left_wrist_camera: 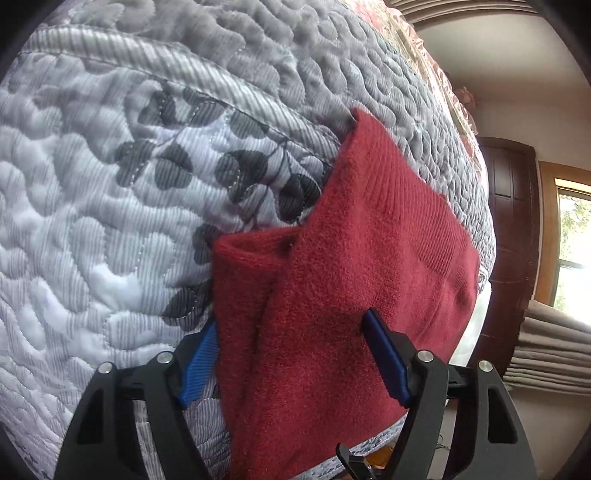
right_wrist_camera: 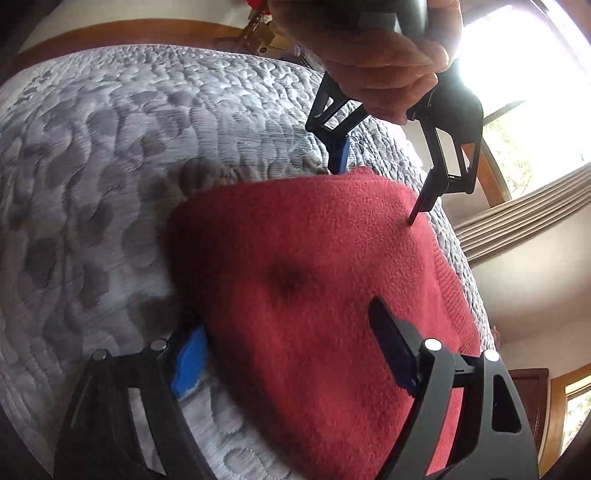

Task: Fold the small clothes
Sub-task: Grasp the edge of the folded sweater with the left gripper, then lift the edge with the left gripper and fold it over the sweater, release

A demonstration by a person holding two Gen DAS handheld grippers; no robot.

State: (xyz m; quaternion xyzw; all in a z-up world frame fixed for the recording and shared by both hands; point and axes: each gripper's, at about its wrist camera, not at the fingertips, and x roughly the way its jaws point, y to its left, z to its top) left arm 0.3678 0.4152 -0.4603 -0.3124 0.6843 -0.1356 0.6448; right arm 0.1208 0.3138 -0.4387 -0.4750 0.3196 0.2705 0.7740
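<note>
A dark red fleece garment (left_wrist_camera: 332, 266) with a ribbed band lies folded on a grey quilted bedspread (left_wrist_camera: 110, 221), close to the bed's edge. My left gripper (left_wrist_camera: 291, 354) is open, its blue-padded fingers (left_wrist_camera: 201, 365) straddling one end of the garment. In the right wrist view the same garment (right_wrist_camera: 295, 280) fills the middle. My right gripper (right_wrist_camera: 290, 354) is open around its near end. At the far end a hand (right_wrist_camera: 376, 59) holds the left gripper (right_wrist_camera: 375, 195), whose fingertips press down on either side of the cloth.
The bedspread has a leaf-print panel (left_wrist_camera: 229, 166) left of the garment. The bed edge drops off right of the garment, toward a dark wooden door (left_wrist_camera: 509, 206), a window (left_wrist_camera: 576, 251) and a beige curtain (left_wrist_camera: 554, 350). A wooden headboard (right_wrist_camera: 129, 33) and small items (right_wrist_camera: 262, 35) lie beyond.
</note>
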